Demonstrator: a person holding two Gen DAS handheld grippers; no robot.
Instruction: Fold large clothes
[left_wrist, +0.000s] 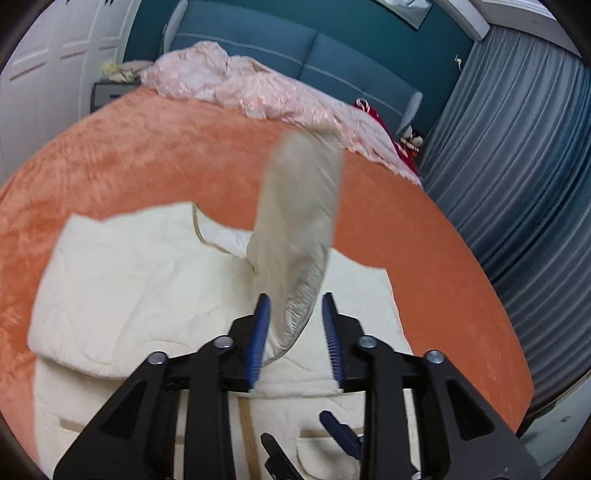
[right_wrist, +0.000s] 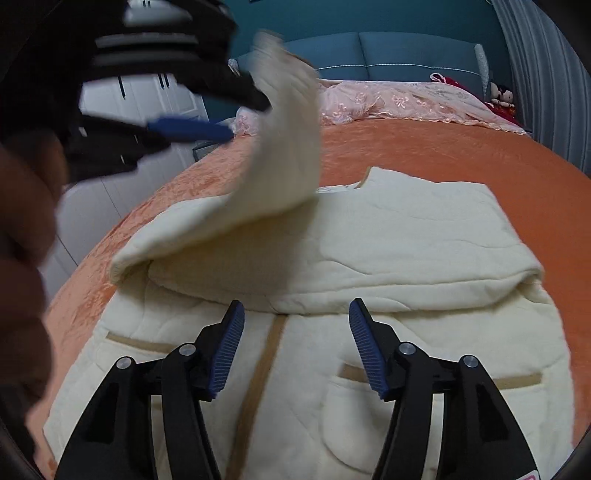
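On the orange bed (left_wrist: 147, 147), a cream coat (right_wrist: 406, 229) was laid.
A blurred sleeve (left_wrist: 299, 221) was seen between the parted left gripper (left_wrist: 295, 306); the right gripper (right_wrist: 295, 314) was held open, empty.

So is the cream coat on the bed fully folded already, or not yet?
Not yet. On the cream coat the top is folded over, but one sleeve is in the air and the pocketed part lies flat.

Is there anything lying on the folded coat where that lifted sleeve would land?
Nothing visible. The sleeve hangs in the air between the left gripper jaws, and the cream coat below it on the orange bedspread is bare. The pink quilt lies farther back.
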